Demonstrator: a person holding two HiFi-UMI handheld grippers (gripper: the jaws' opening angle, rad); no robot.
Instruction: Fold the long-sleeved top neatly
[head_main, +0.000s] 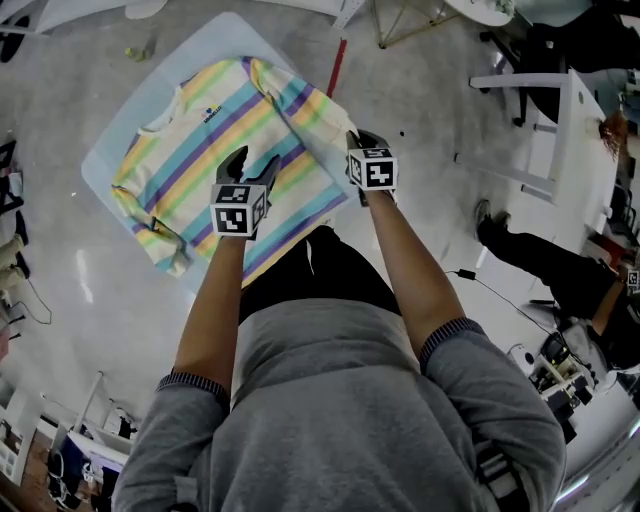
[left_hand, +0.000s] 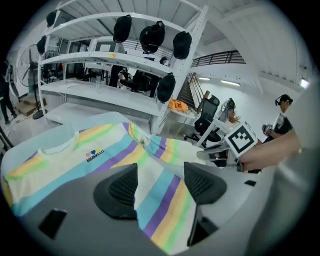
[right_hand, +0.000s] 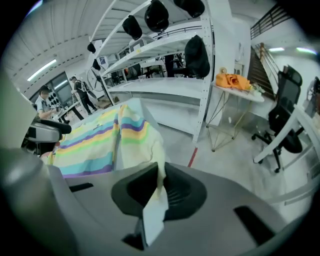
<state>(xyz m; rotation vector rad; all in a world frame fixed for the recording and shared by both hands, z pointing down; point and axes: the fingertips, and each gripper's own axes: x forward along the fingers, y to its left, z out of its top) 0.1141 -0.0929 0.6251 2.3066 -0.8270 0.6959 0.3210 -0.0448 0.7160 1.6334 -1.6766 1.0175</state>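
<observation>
Long-sleeved top (head_main: 225, 130): pastel stripes, lying front-up and mostly flat on the pale blue desk (head_main: 105, 155). Neckline is on the far side from both grippers, hem nearest them. One sleeve (head_main: 300, 100) lies slanted across the body and runs toward the right gripper.

Right gripper (head_main: 362, 140): jaws narrow and pinched on a pale yellow edge of the top at its right side. In the right gripper view the cloth rises out from between the pads and a short tail pokes back behind them. Judged: the grip sits on the edge so that side can be lifted and carried over the body as one panel.

Left gripper (head_main: 255, 160): jaws wide apart with nothing clamped. It hangs over the lower body of the top, and striped cloth shows below the gap in the left gripper view. Contact with the cloth cannot be told. Judged: it is placed to take the hem, or to hold the body down, while the right side is drawn across.

Fold appears at an early stage; the body is not yet doubled.
</observation>
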